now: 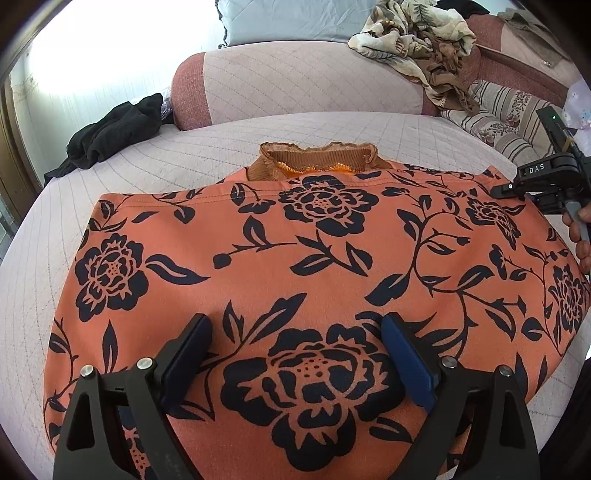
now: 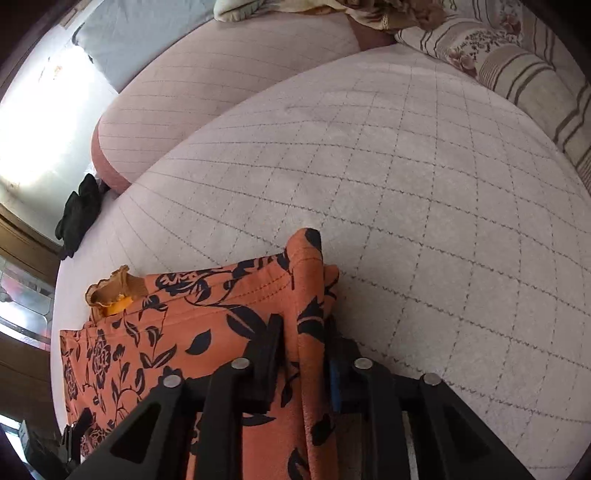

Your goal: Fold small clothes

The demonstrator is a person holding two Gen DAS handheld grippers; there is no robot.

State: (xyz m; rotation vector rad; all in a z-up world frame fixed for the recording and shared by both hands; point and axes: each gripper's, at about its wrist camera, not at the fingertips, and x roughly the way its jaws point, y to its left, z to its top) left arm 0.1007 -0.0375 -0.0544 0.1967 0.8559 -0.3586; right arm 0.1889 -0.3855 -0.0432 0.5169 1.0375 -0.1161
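An orange garment with a dark flower print point(image 1: 295, 258) lies spread flat on the pale quilted bed point(image 1: 147, 162). A ribbed brown frilled band point(image 1: 317, 158) shows at its far edge. My left gripper point(image 1: 295, 325) hovers open over the near part of the garment, with a printed flower between its fingers. In the right wrist view, my right gripper point(image 2: 303, 332) is shut on a raised fold of the garment's right edge point(image 2: 310, 280). The fold stands up between the black finger and the blue-padded one. The right gripper point(image 1: 535, 184) also appears at the garment's far right corner, held by a hand point(image 1: 580, 232).
A black garment point(image 1: 110, 133) lies bunched at the bed's far left. A pink quilted bolster point(image 1: 295, 85) runs along the back, with a heap of flowered clothes point(image 1: 417, 33) behind it and a striped pillow point(image 1: 498, 114) at right. Bare quilt point(image 2: 424, 184) stretches right of the garment.
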